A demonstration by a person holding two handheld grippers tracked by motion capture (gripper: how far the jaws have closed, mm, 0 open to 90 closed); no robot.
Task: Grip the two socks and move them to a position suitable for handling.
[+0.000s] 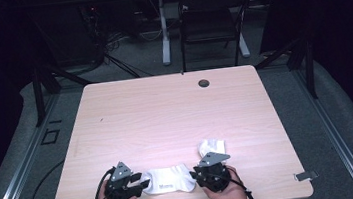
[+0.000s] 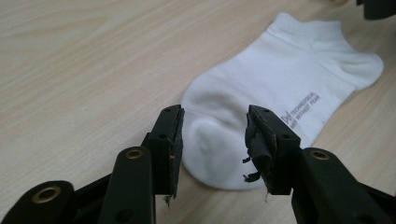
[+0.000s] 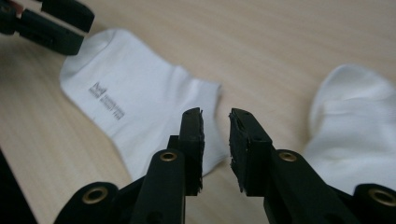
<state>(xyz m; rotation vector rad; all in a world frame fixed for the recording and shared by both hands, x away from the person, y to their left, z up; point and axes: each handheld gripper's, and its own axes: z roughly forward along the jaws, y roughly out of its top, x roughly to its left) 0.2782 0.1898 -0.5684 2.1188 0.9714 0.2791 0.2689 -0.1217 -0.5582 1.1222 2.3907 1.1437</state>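
A white ankle sock [image 1: 168, 180] with grey lettering lies flat near the table's front edge, between my two grippers. In the left gripper view the sock [image 2: 280, 84] has its toe end just beyond my left gripper [image 2: 215, 135], whose jaws stand apart on either side of the toe without pressing it. My right gripper [image 3: 215, 135] hovers at the sock's [image 3: 135, 98] cuff end with a narrow gap and nothing between its pads. A second white sock [image 1: 209, 147] lies crumpled just behind the right gripper [image 1: 195, 174] and appears at the right of the right gripper view [image 3: 355, 126].
The light wooden table [image 1: 166, 115] stretches bare toward a cable hole [image 1: 204, 83] at the far edge. A black chair [image 1: 211, 22] and a white desk leg [image 1: 163, 30] stand beyond it. Dark frames flank both sides.
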